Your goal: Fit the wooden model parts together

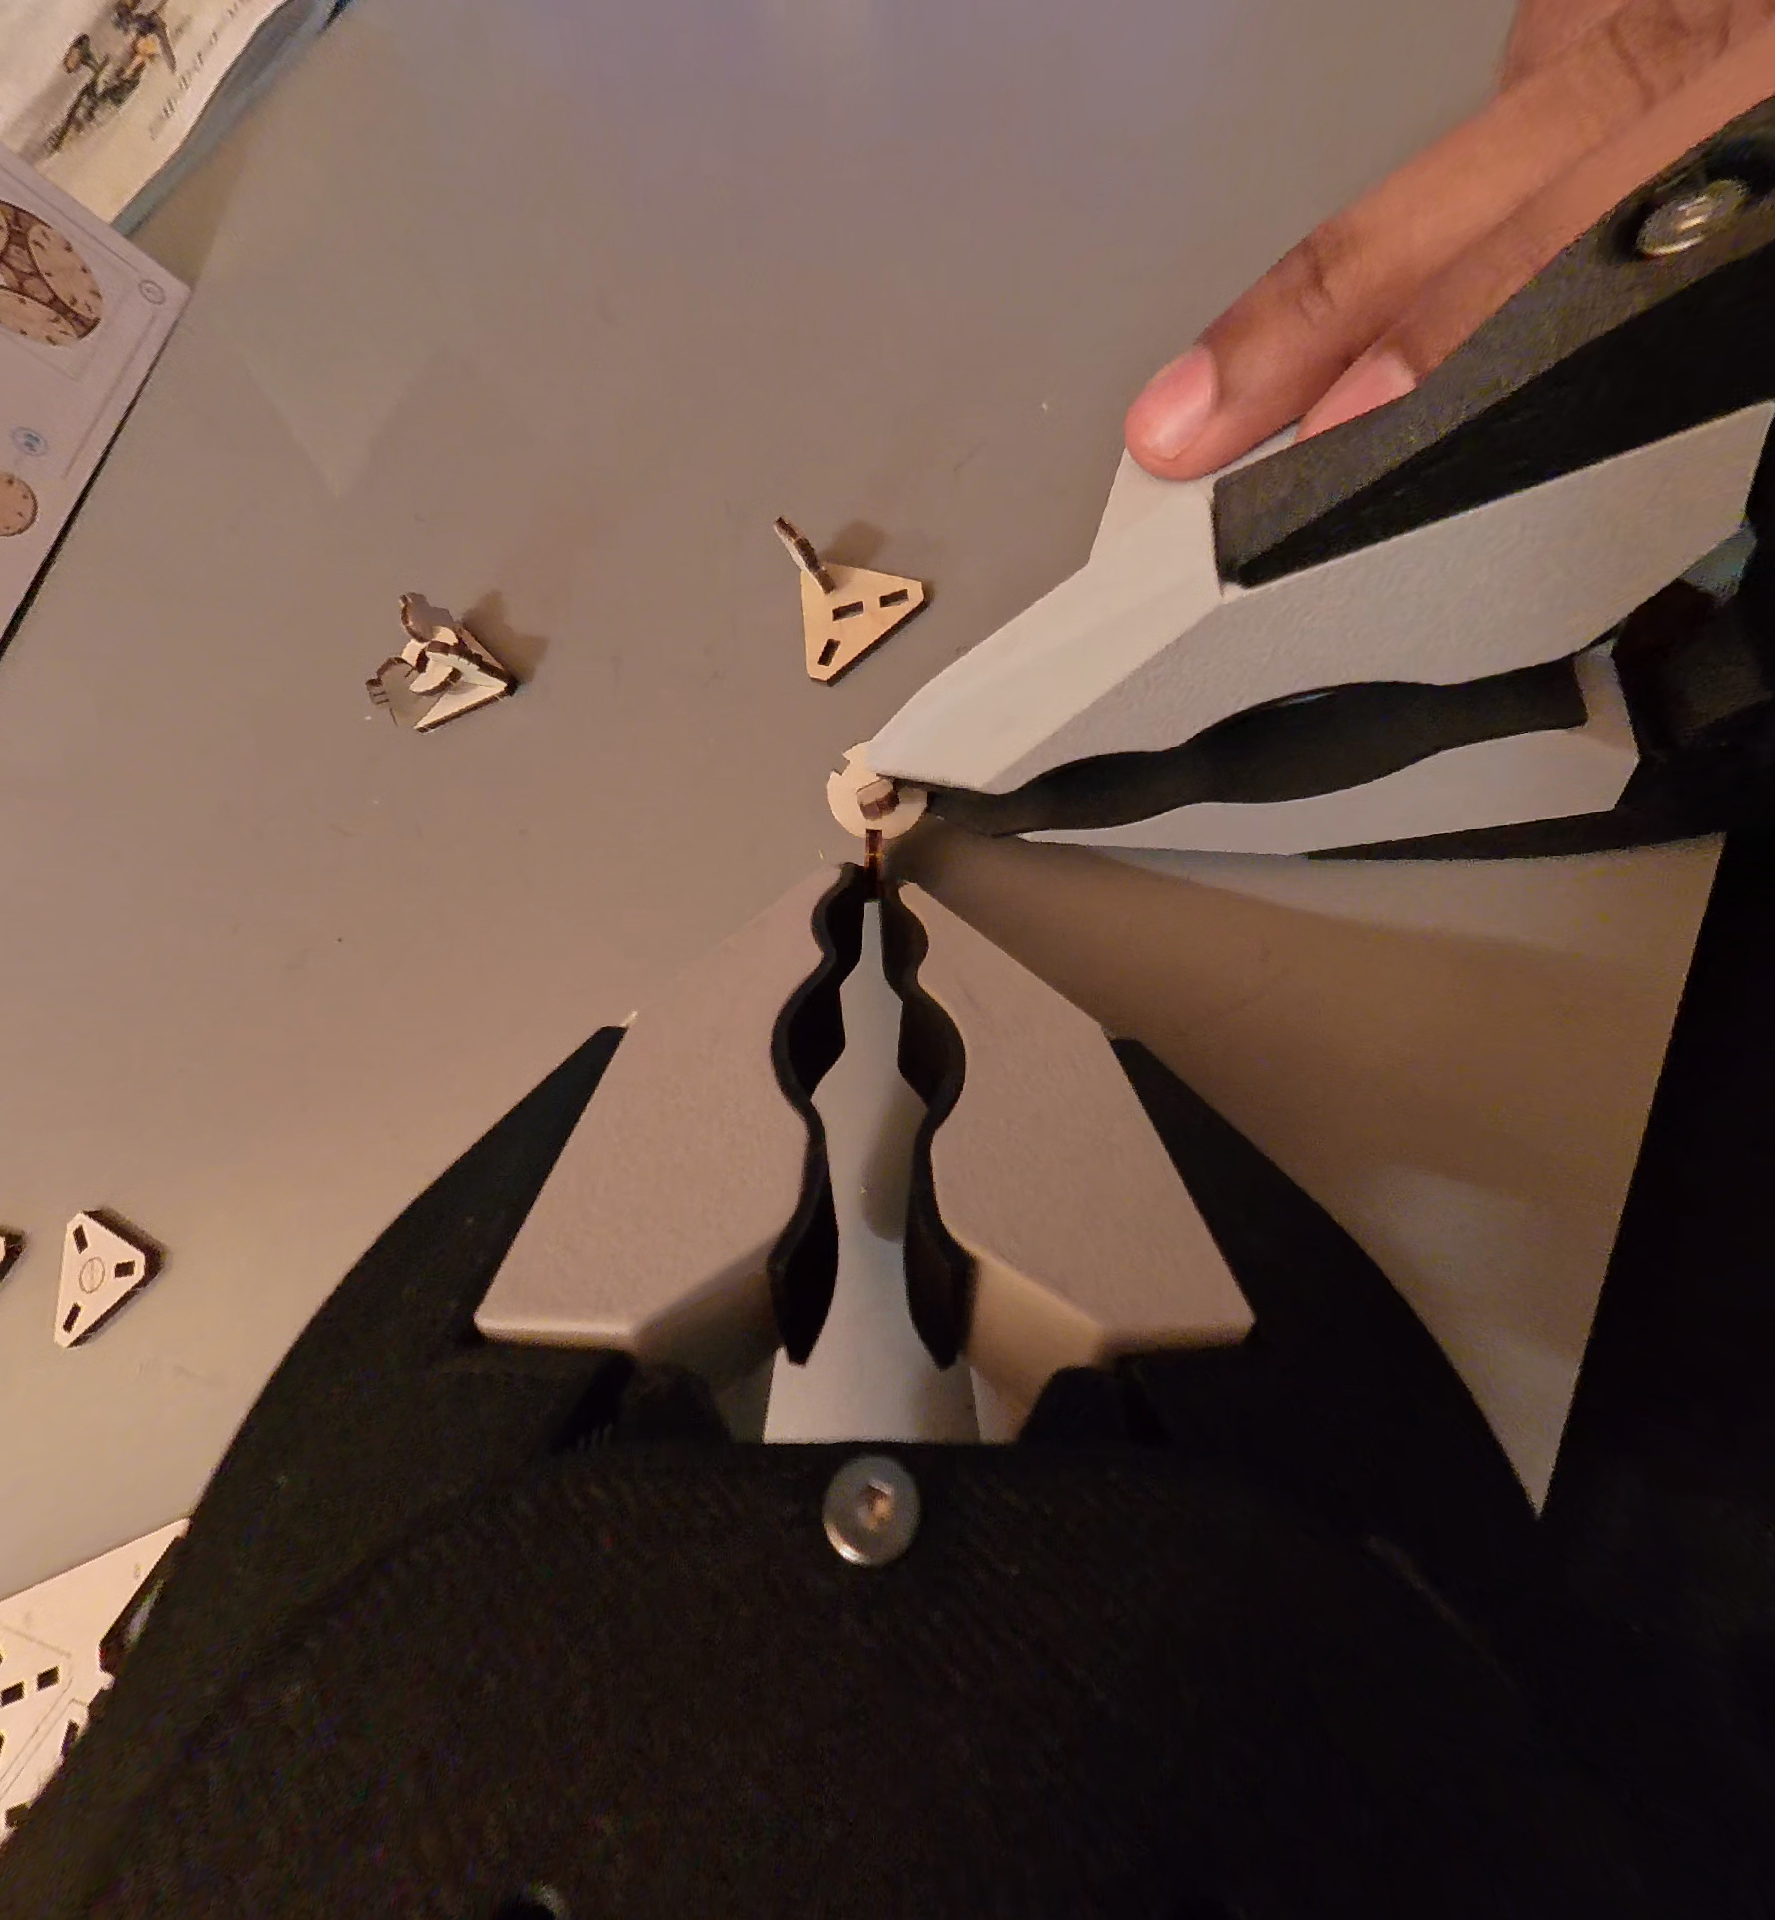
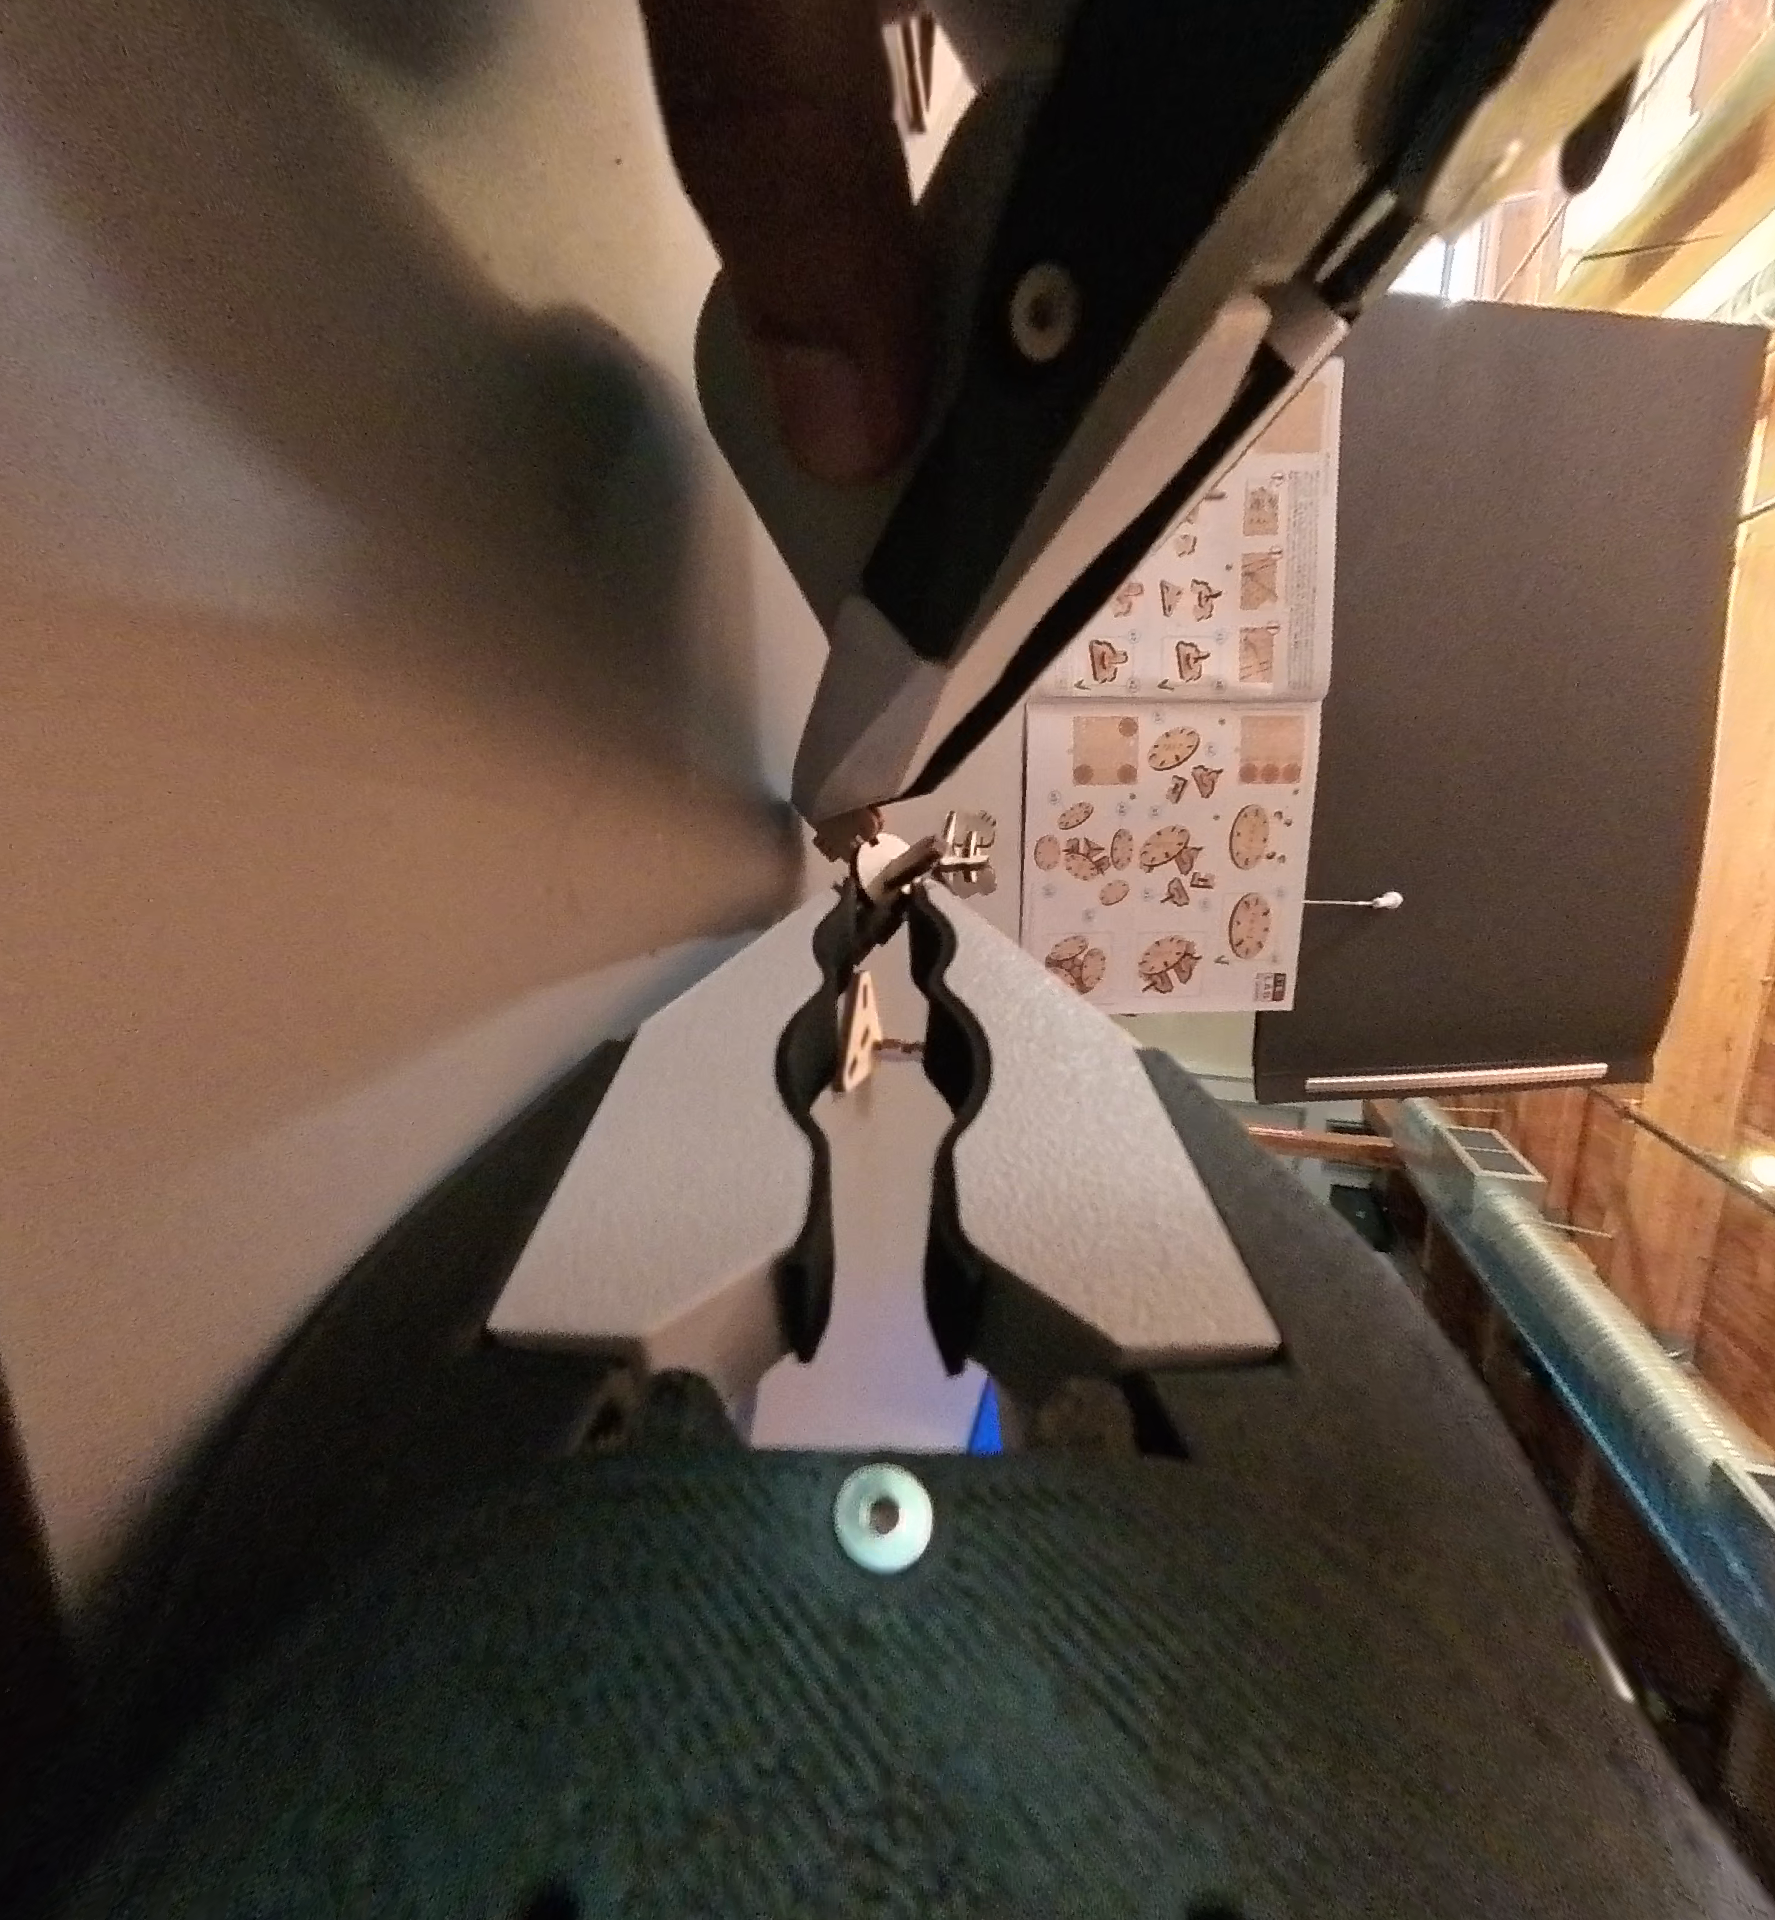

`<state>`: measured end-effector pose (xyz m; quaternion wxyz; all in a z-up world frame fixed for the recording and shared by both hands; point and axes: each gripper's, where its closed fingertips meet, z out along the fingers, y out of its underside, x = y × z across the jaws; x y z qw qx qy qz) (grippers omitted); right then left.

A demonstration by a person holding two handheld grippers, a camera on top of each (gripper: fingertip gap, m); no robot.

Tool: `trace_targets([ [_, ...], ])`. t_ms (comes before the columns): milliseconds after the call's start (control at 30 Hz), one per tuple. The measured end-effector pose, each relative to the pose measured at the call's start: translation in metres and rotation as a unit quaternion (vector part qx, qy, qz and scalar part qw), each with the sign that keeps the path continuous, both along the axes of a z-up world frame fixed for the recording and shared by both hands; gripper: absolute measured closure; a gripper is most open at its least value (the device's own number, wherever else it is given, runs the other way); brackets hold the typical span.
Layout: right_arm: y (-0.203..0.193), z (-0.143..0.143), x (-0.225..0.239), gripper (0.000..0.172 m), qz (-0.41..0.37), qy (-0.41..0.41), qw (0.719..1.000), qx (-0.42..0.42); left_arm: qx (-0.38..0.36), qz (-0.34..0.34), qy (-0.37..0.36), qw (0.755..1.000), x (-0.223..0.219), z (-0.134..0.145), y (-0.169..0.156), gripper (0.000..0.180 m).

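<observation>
My left gripper (image 1: pixel 867 881) is shut on a thin brown wooden piece (image 1: pixel 872 854), seen edge-on and sticking out past the fingertips. My right gripper (image 1: pixel 912 805) comes in from the right, shut on a small round wooden disc (image 1: pixel 852 805) with notches in its rim. The top of the thin piece touches the disc's lower edge. In the right wrist view, my right gripper (image 2: pixel 878 899) pinches the pale disc (image 2: pixel 878 860). The left gripper (image 2: pixel 841 819) reaches down from above with its small wooden piece (image 2: pixel 847 833) against the disc. Both are held above the grey table (image 1: pixel 550 364).
A wooden triangle with an upright peg (image 1: pixel 862 623) and a small assembled wooden cluster (image 1: pixel 441 670) lie beyond the tips. Two flat triangles (image 1: pixel 98 1278) lie at the left, and a cut-out sheet (image 1: pixel 0 1704) at the lower left. An instruction sheet (image 1: pixel 10 364) lies at the far left. A hand (image 1: pixel 1330 312) holds the right gripper. Left and right tips are no more than a few centimetres apart.
</observation>
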<state>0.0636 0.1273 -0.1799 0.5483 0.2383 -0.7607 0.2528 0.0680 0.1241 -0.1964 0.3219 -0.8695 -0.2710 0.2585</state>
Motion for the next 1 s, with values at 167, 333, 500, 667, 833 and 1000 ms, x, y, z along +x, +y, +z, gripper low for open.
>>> trace_targets([
  [167, 0.0007, -0.0003, 0.0007, 0.163, 0.008, 0.032, 0.999, 0.039, -0.006, -0.001, 0.005, 1.000, 0.0004, -0.0005, 0.0003, 0.180],
  [333, -0.0006, -0.0003, -0.0001, 0.163, 0.022, 0.044, 0.996, 0.072, -0.001, 0.002, -0.001, 1.000, -0.0002, -0.0005, -0.0004, 0.180],
  [500, 0.0000, -0.0008, 0.0006, 0.164, 0.048, 0.003, 0.994, 0.095, -0.003, 0.001, 0.000, 1.000, 0.0002, -0.0006, -0.0001, 0.180],
  [667, -0.0020, -0.0004, -0.0003, 0.164, 0.060, -0.005, 0.991, 0.121, 0.013, 0.005, -0.016, 1.000, -0.0006, -0.0005, -0.0011, 0.180],
  [833, -0.0028, -0.0005, -0.0002, 0.164, 0.058, -0.007, 0.990, 0.131, 0.041, 0.005, -0.046, 0.998, -0.0007, -0.0006, -0.0012, 0.180],
  [1000, -0.0070, -0.0007, -0.0022, 0.165, 0.055, -0.031, 0.987, 0.146, 0.089, 0.014, -0.093, 0.992, -0.0025, 0.0001, -0.0030, 0.180],
])
